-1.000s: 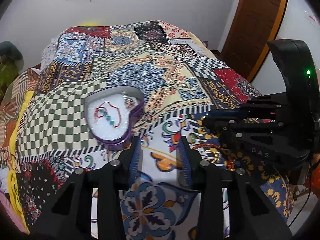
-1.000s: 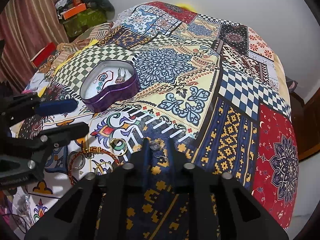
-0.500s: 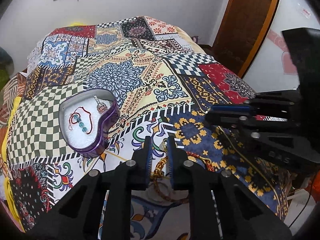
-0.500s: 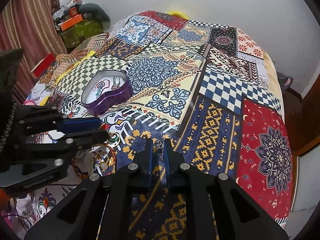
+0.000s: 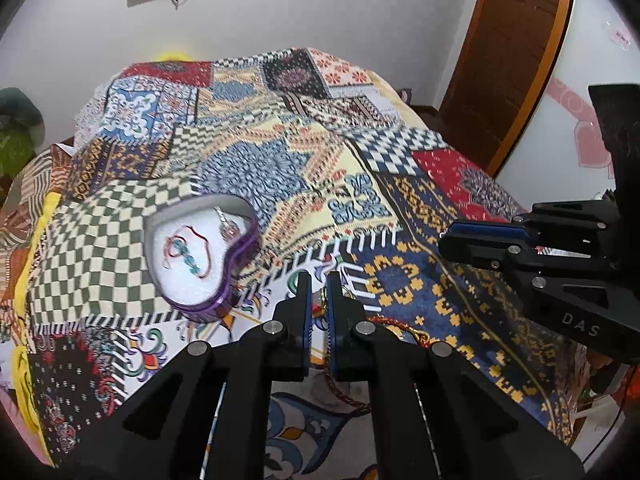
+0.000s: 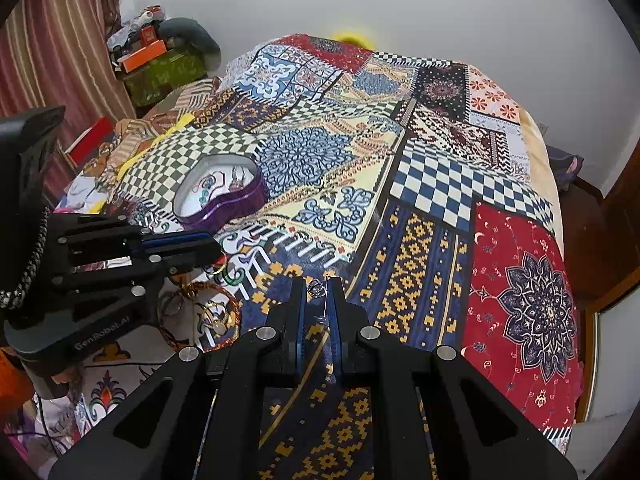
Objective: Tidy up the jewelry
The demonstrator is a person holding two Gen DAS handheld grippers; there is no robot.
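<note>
Already both grippers had jewelry pinched above the bed.
Right gripper (image 6: 317, 294) clamped a light, delicate pendant (image 6: 317, 289); left gripper (image 5: 318, 298) clamped a limp cord bracelet (image 5: 394, 326), best gripped on its strand.

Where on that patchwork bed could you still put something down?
Bare quilt lies right of the right gripper and behind the heart tin. It is crowded left of that gripper: bangles lie loose beneath the left gripper.

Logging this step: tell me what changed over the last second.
The left claw went from open to shut on a gold ring. The right claw stayed shut on a small silver pendant, lifting it. The purple heart tin stayed put.
</note>
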